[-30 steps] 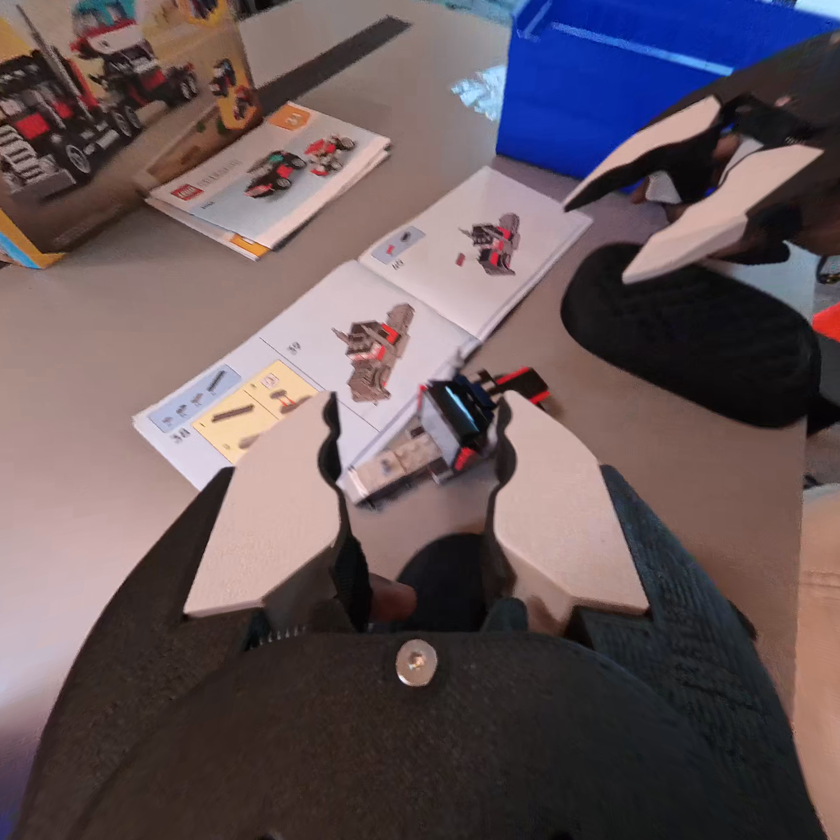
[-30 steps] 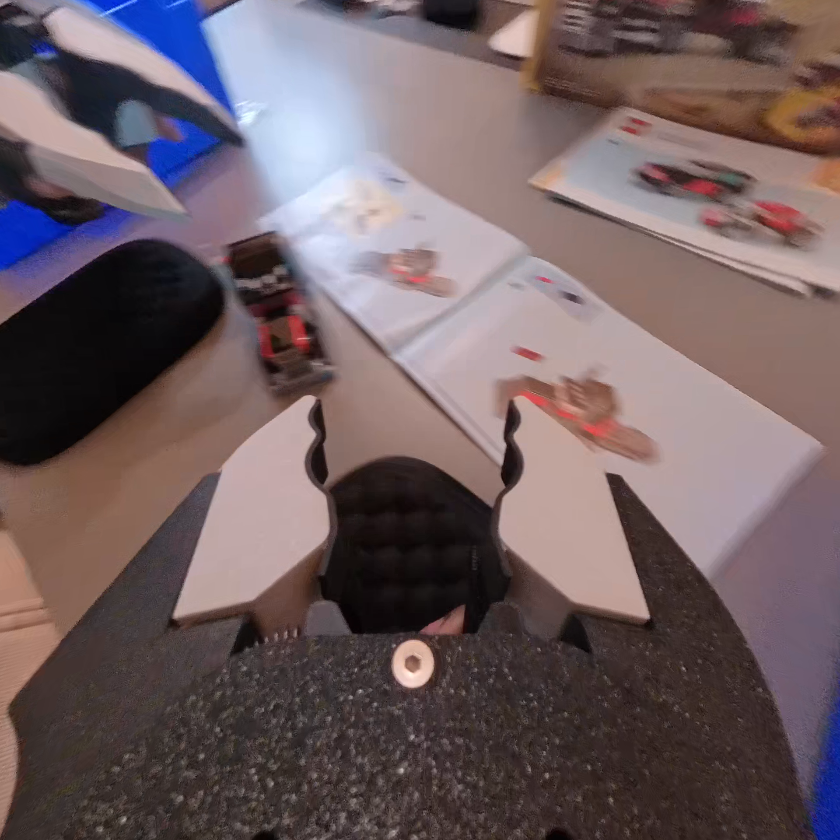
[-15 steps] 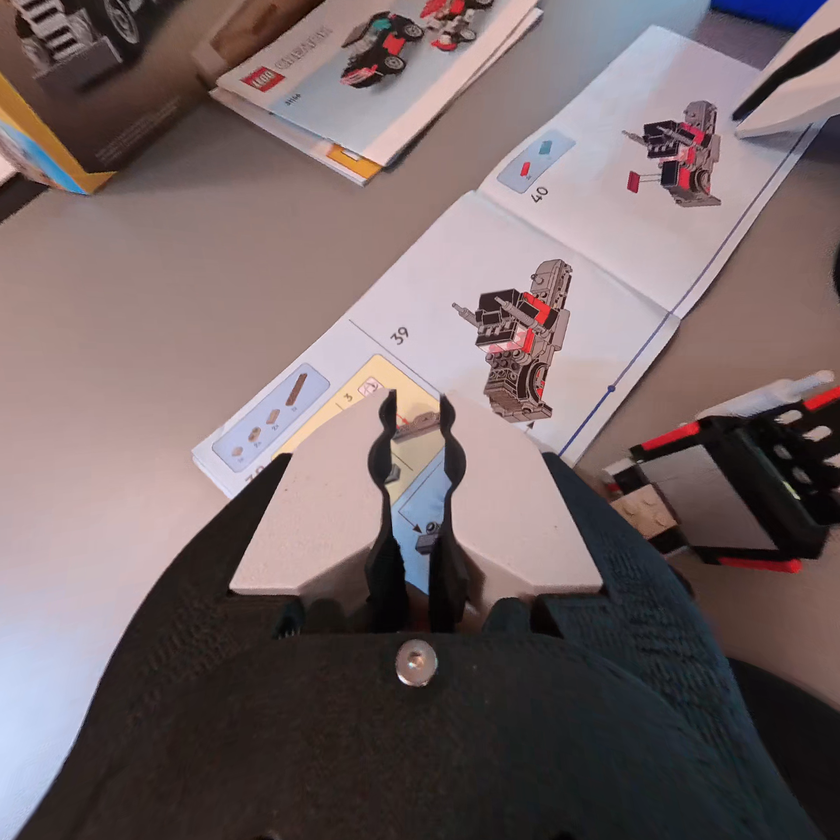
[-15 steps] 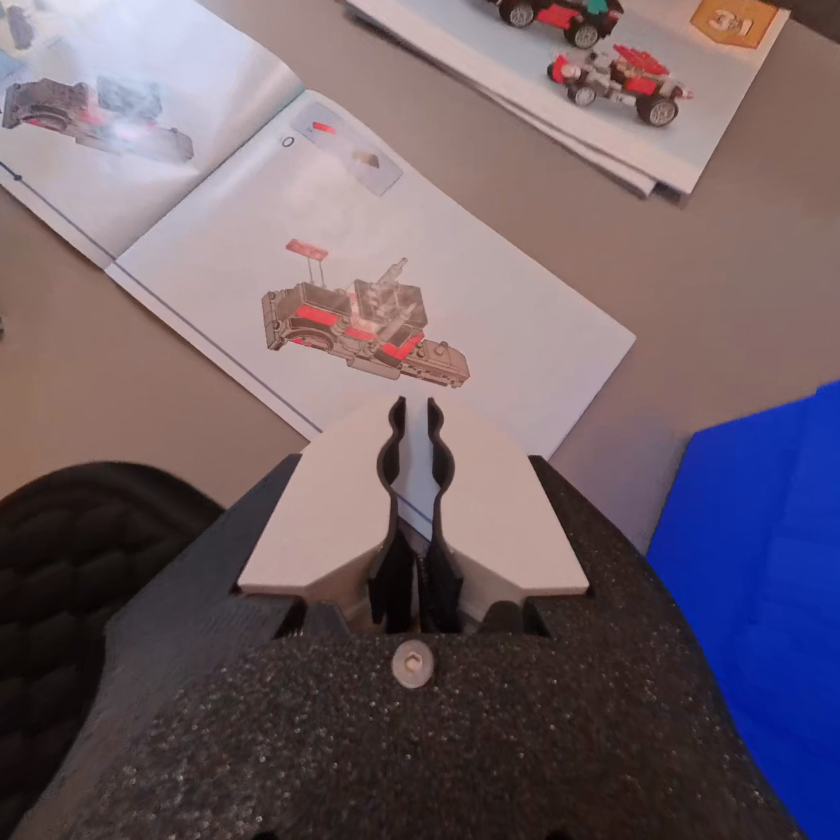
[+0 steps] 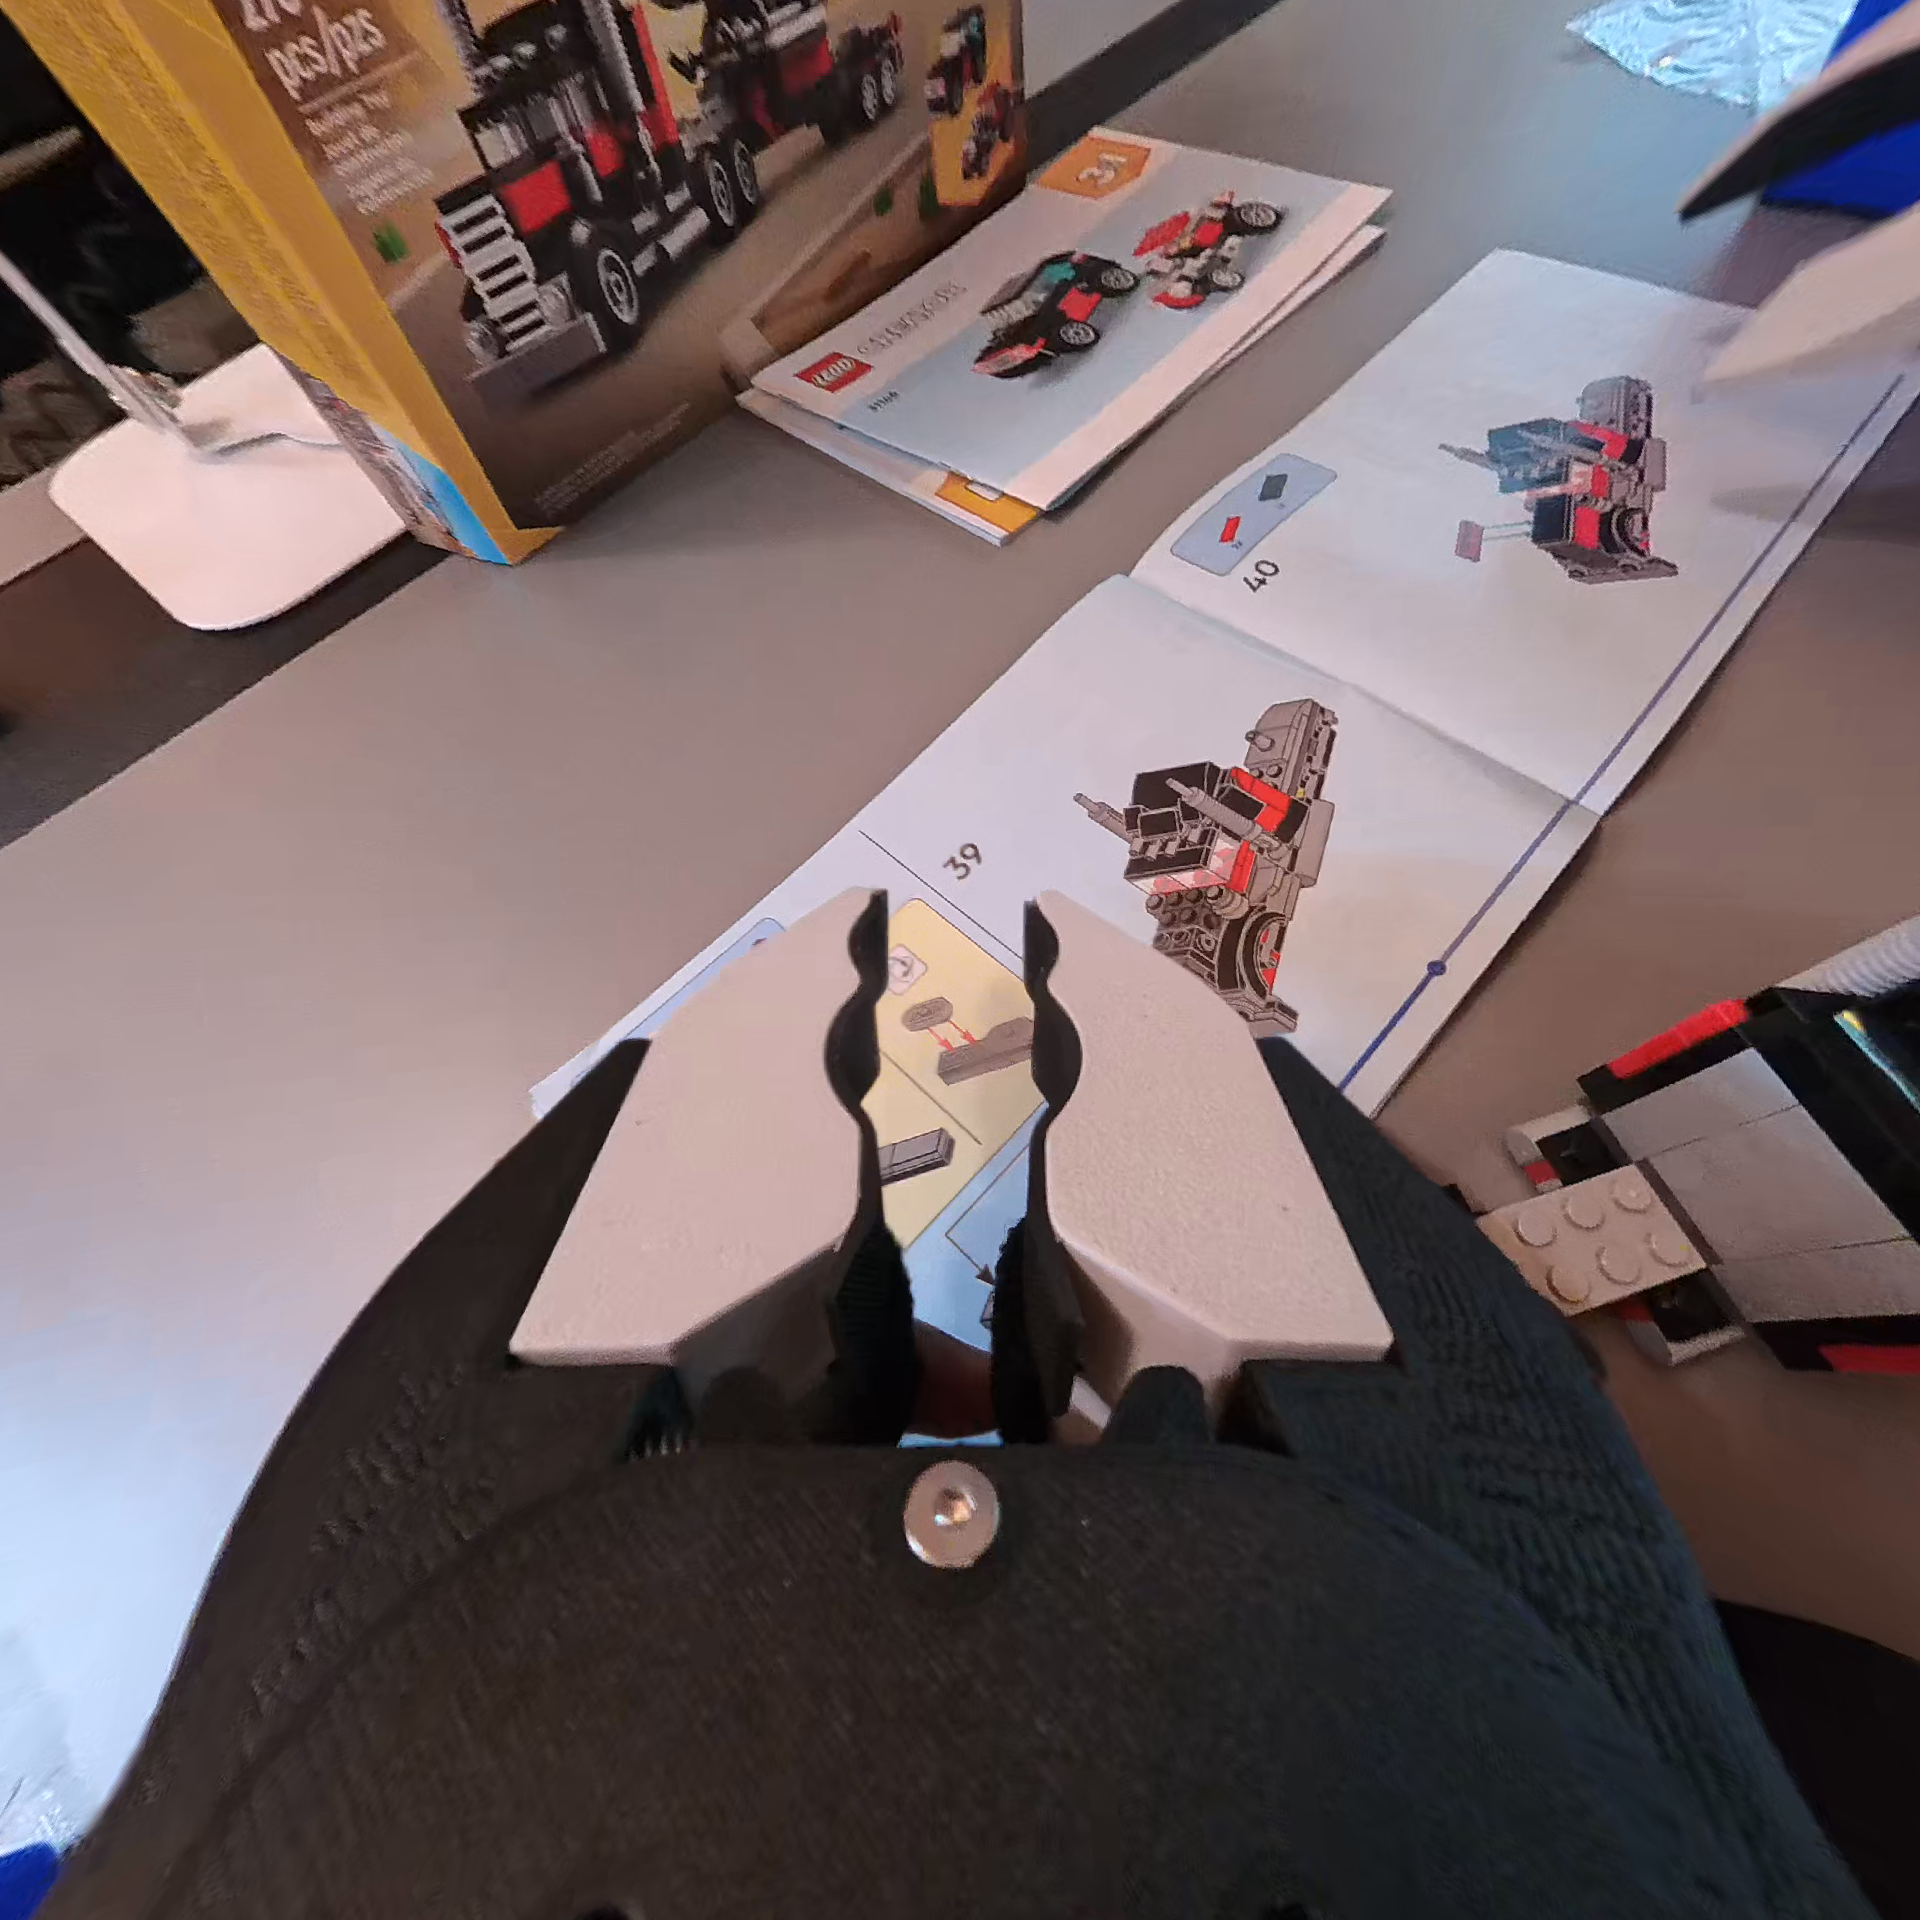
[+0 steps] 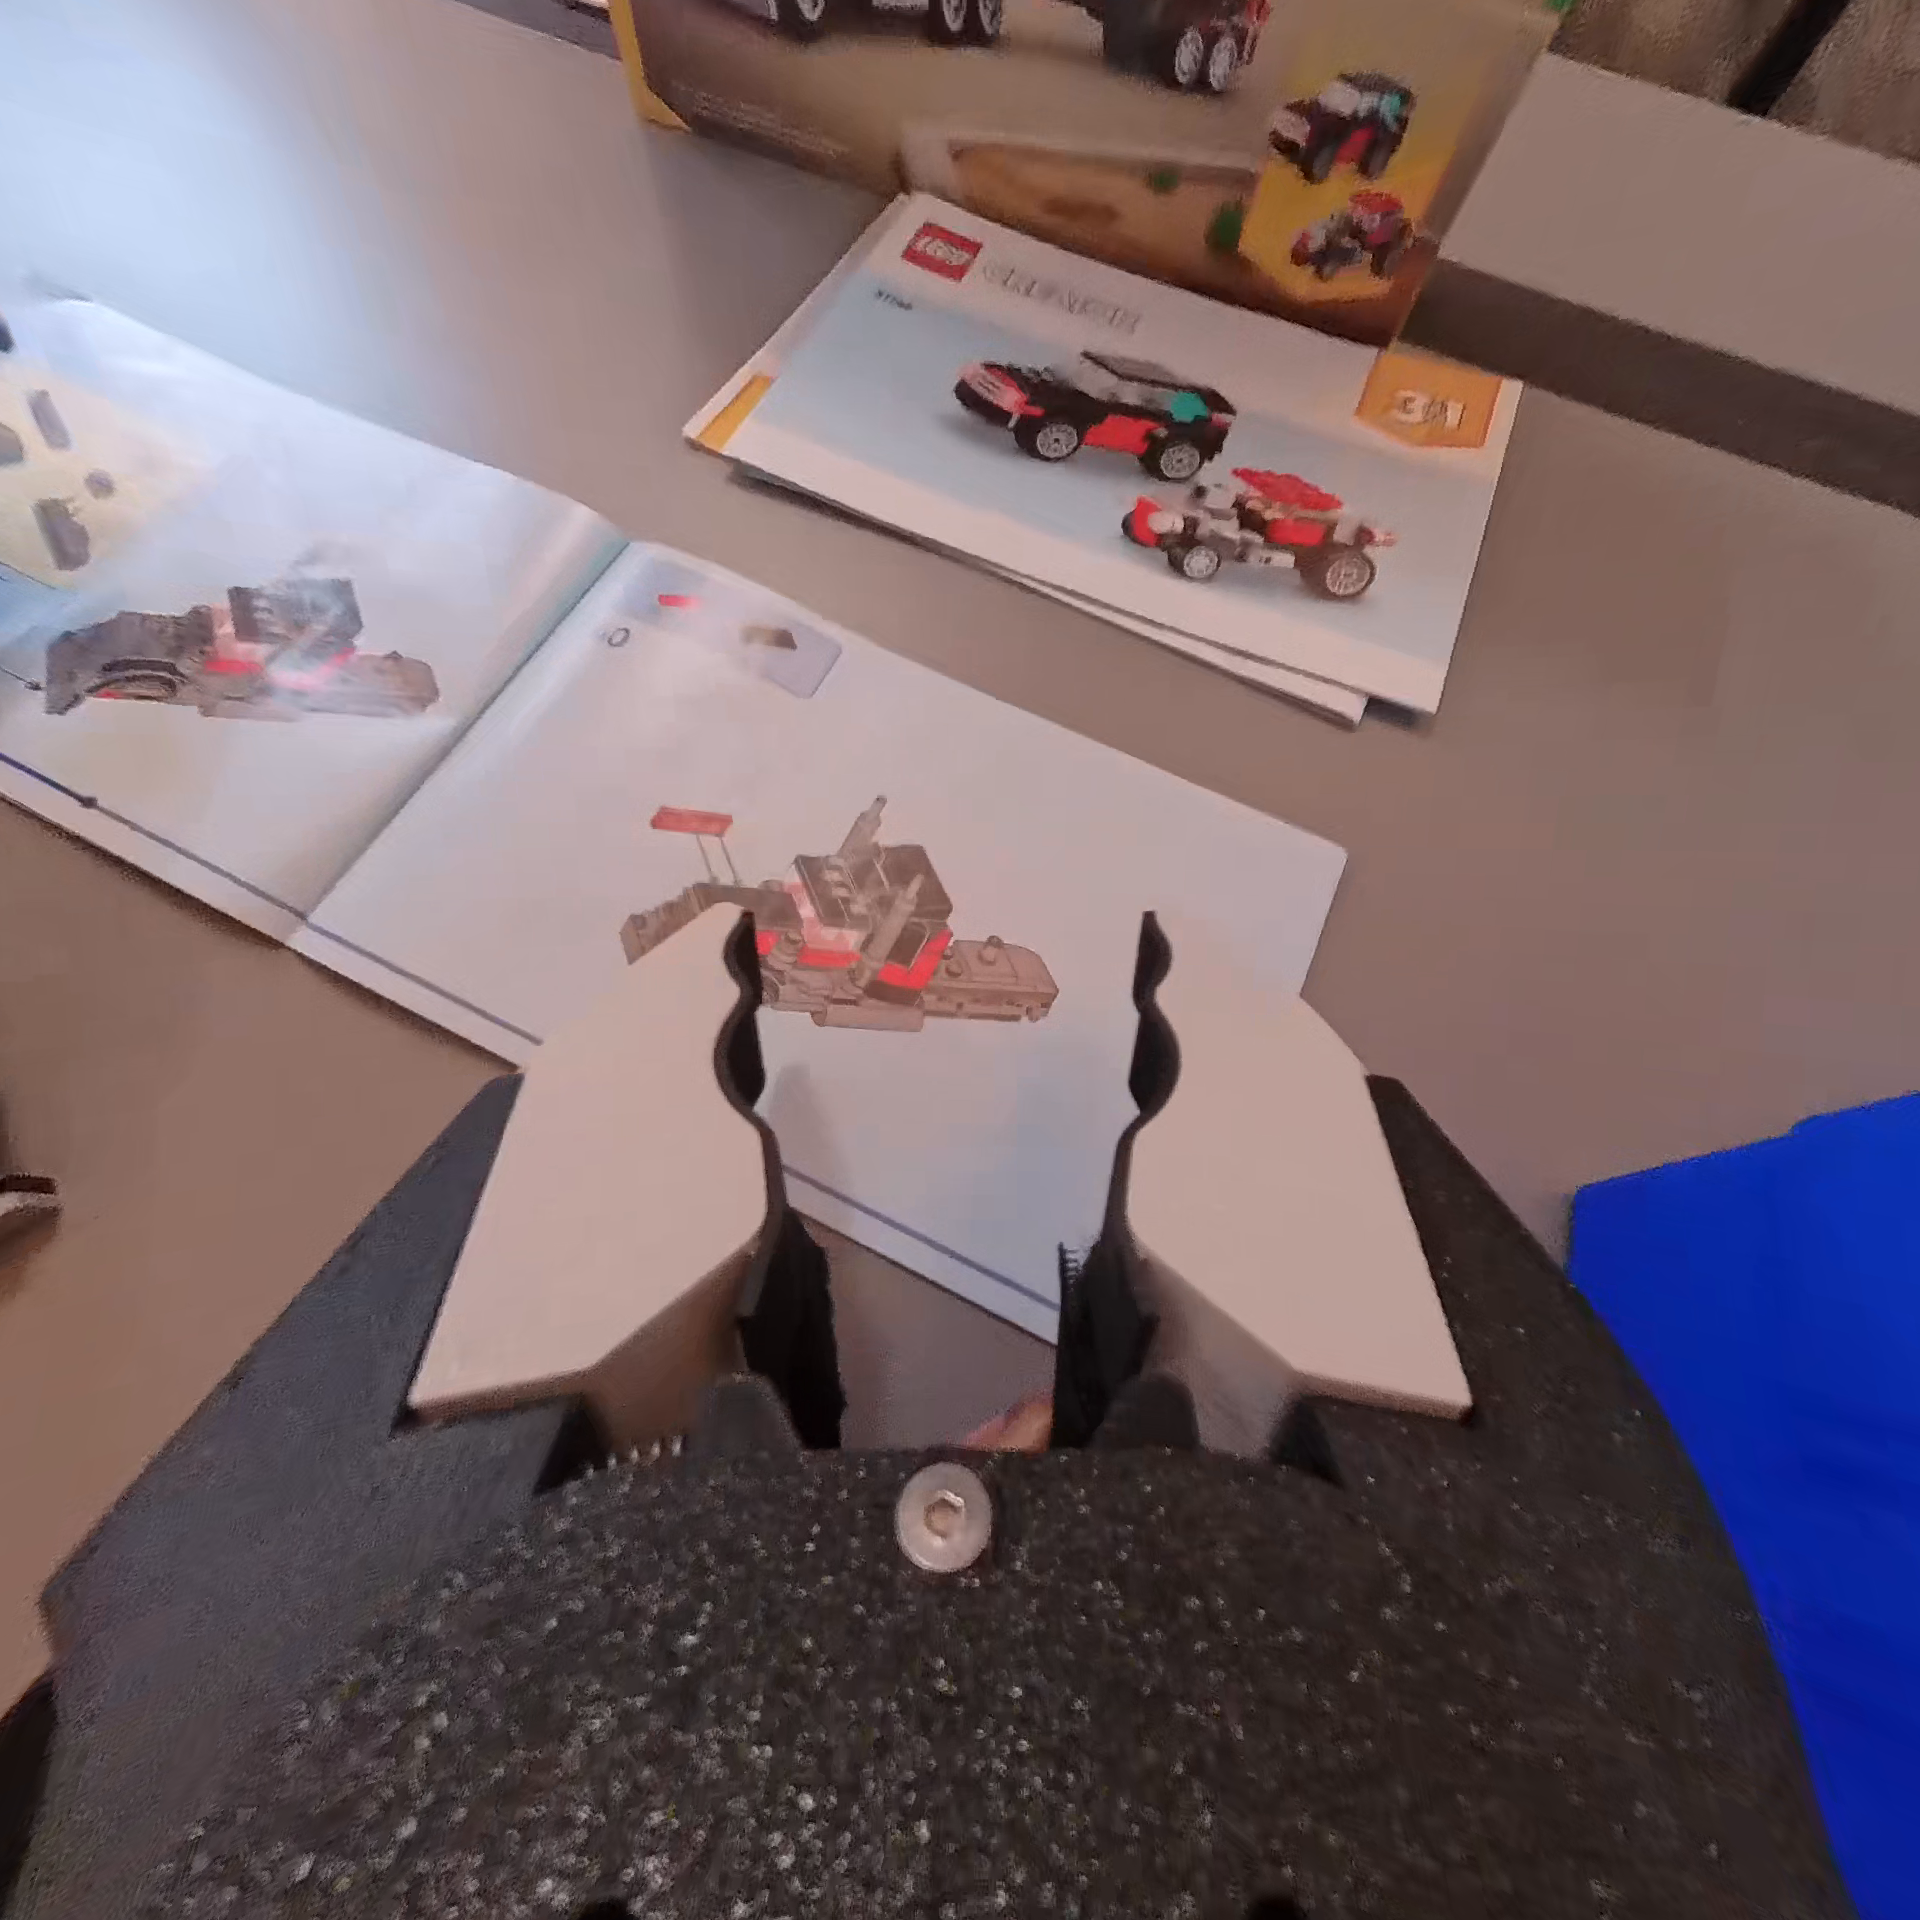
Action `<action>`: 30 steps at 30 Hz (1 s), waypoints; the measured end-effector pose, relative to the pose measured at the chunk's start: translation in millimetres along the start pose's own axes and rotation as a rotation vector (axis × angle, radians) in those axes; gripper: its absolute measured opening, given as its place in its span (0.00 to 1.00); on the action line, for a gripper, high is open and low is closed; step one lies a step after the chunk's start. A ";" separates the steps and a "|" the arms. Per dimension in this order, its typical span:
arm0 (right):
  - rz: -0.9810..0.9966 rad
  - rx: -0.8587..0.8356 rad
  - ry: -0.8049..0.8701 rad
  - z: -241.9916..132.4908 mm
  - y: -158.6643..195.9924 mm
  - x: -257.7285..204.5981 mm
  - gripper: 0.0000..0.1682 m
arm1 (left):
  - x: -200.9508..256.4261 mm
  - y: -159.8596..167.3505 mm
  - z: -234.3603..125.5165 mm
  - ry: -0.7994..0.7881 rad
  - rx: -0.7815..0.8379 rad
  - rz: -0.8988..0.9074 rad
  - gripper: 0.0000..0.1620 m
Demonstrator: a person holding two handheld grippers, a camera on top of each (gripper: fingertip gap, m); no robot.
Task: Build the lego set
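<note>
The partly built black, red and grey lego model lies on the grey table at the right edge of the left wrist view, with a tan studded plate facing me. My left gripper hovers over the open instruction booklet, to the left of the model. Its jaws are narrowly apart and empty. My right gripper is open and empty above the booklet's right page. Its blurred white fingers also show at the top right of the left wrist view.
The lego box stands at the back, with closed booklets lying beside it. A blue bin is close on the right of my right gripper. A white stand base sits at the far left.
My left gripper narrowed from wide open and moved left off the model, over the booklet. My right gripper swung over the booklet, nearly shut, then opened wide.
</note>
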State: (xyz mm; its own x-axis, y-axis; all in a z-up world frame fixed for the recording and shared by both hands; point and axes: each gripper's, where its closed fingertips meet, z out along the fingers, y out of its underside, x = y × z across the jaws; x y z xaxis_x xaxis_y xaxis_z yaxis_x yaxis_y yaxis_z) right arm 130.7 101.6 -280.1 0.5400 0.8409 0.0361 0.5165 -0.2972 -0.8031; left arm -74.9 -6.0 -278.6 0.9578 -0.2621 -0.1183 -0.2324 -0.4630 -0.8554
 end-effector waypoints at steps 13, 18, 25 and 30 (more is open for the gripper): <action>0.096 -0.035 0.010 3.8 25.5 28.9 0.47 | 88.3 -44.1 71.4 0.339 -0.202 0.135 0.21; 0.106 -0.075 -0.047 3.9 30.1 19.2 0.42 | 101.8 -33.0 87.1 0.441 -0.196 0.044 0.19; 0.009 -0.118 -0.083 11.6 26.9 -6.2 0.49 | 104.0 -32.8 85.0 0.466 -0.190 0.034 0.22; -0.062 -0.142 -0.146 15.4 25.5 -29.0 0.56 | 108.0 -37.9 79.2 0.579 -0.178 -0.105 0.30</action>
State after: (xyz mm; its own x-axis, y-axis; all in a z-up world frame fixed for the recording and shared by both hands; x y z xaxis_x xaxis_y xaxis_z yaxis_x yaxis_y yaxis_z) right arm 117.9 76.6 -310.8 0.4076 0.9131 -0.0113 0.6401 -0.2946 -0.7096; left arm 50.8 50.3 -298.9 0.7412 -0.6017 0.2977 -0.2143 -0.6324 -0.7444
